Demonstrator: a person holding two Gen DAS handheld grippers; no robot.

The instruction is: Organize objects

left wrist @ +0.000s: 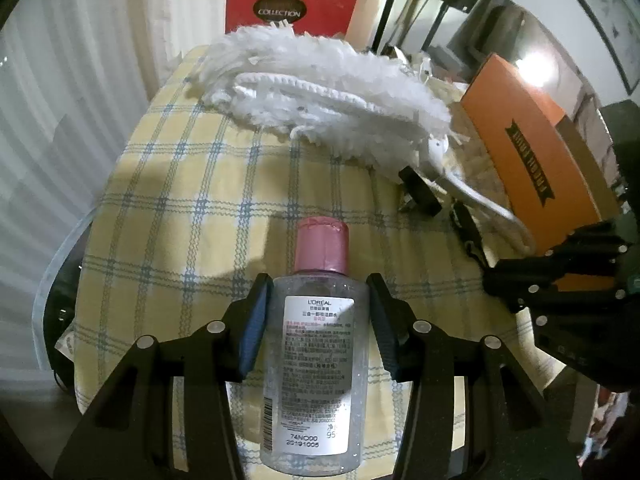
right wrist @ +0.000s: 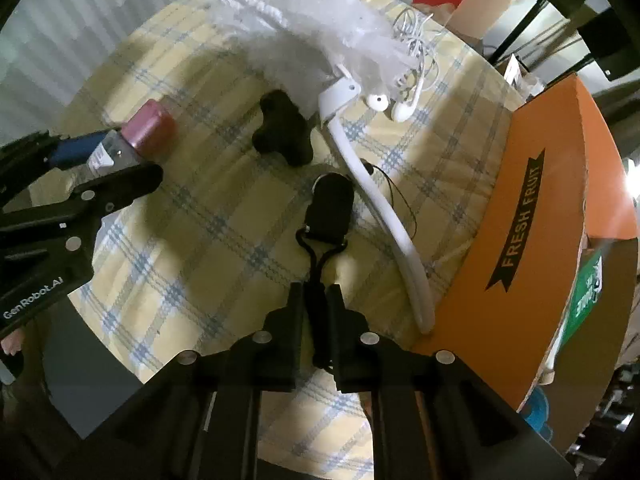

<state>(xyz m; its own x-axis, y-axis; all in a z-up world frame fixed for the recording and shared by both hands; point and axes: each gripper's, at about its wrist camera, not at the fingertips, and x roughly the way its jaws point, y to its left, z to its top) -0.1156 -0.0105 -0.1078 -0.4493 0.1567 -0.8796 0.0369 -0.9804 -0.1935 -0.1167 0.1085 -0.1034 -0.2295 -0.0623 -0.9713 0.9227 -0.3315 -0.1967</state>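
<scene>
Cloth (left wrist: 192, 208), yellow plaid, covers the table; an orange box (right wrist: 532, 216) waits at the right edge, likely where things go. Duster (left wrist: 320, 96) sprawls across the top. My left gripper (left wrist: 316, 320) clamps the clear bottle (left wrist: 316, 364) at bottom center, lifted for moving. My right gripper (right wrist: 314, 312) pinches the black strap (right wrist: 316, 280) of a small pouch (right wrist: 330, 204).

bottle (left wrist: 312, 364) clear w/ pink cap (left wrist: 321, 246), white label | tablecloth (left wrist: 192, 200) pale yellow, blue-grey plaid lines | duster (left wrist: 320, 92) fluffy white, white handle (right wrist: 384, 216) | box (right wrist: 532, 232) orange w/ black banner | earbuds (right wrist: 390, 106) white | strap thing (right wrist: 330, 204) black | grippers black, blue pads (left wrist: 254, 328)
</scene>
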